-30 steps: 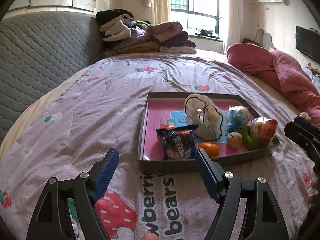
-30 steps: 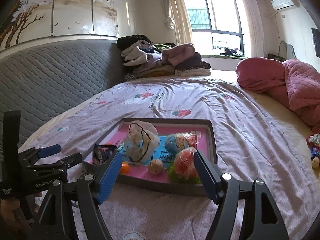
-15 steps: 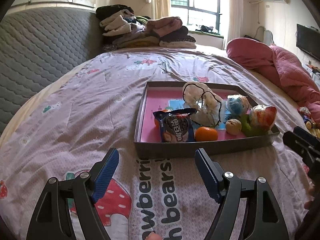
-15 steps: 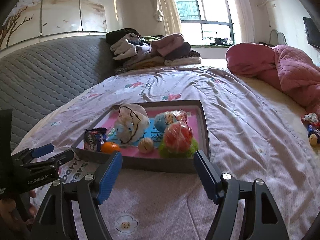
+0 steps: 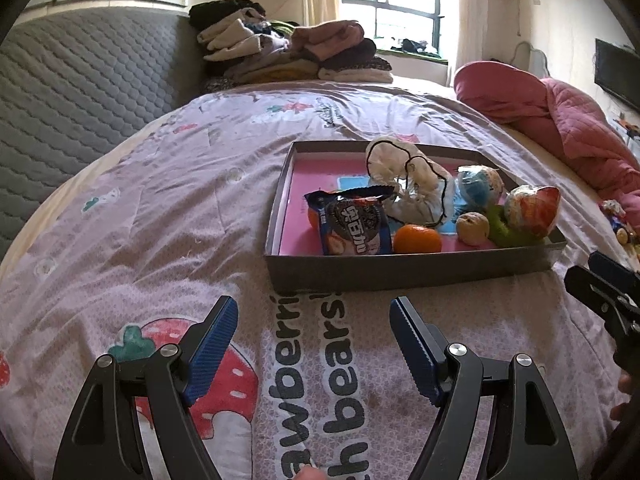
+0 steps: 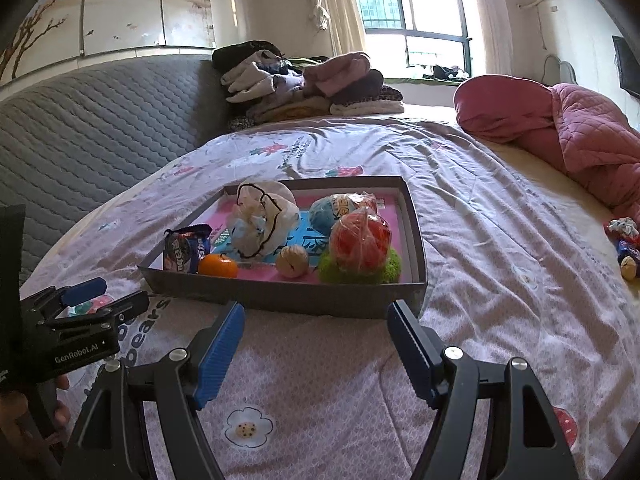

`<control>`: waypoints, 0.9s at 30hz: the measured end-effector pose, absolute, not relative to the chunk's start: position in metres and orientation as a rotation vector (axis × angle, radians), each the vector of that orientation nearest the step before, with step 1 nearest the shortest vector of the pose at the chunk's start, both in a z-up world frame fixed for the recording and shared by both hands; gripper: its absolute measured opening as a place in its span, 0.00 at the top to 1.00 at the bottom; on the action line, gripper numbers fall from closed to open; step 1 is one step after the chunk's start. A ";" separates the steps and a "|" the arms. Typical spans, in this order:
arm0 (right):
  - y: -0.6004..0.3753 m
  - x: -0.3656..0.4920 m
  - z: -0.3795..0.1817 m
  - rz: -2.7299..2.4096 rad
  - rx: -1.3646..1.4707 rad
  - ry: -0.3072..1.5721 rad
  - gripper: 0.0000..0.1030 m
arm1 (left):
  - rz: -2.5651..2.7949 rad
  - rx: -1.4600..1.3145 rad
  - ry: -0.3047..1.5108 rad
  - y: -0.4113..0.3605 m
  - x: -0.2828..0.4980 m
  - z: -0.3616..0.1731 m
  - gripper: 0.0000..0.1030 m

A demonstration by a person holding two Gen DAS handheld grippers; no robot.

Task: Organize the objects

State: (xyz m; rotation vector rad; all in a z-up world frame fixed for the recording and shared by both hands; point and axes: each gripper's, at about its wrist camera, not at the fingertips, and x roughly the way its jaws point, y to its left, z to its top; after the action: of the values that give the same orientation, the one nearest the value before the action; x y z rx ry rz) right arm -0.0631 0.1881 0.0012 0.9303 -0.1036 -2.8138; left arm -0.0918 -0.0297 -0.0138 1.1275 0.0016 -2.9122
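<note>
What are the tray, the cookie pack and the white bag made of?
The tray looks like matte grey cardboard: thin, flat, dull walls with folded corners. The cookie pack seems to be glossy plastic film, with a crimped zigzag top edge and printed picture. The white bag looks like thin, crinkly plastic, slightly see-through; its black cord is probably string, though that is hard to tell.

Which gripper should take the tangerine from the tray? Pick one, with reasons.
Left. The tangerine sits at the tray's near-left wall, almost straight ahead of the open left gripper; the right gripper faces the tray's right half.
</note>
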 end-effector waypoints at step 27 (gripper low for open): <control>0.168 -0.057 -0.004 -2.820 0.921 -0.103 0.29 | -2.922 1.111 -0.045 -0.010 -0.087 -0.015 0.23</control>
State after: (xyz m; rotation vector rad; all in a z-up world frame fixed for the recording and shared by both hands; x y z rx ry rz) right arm -0.0572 0.1677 -0.0044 0.9210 -0.1028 -2.8196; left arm -0.0867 -0.0102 -0.0152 1.1111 -0.0453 -2.9225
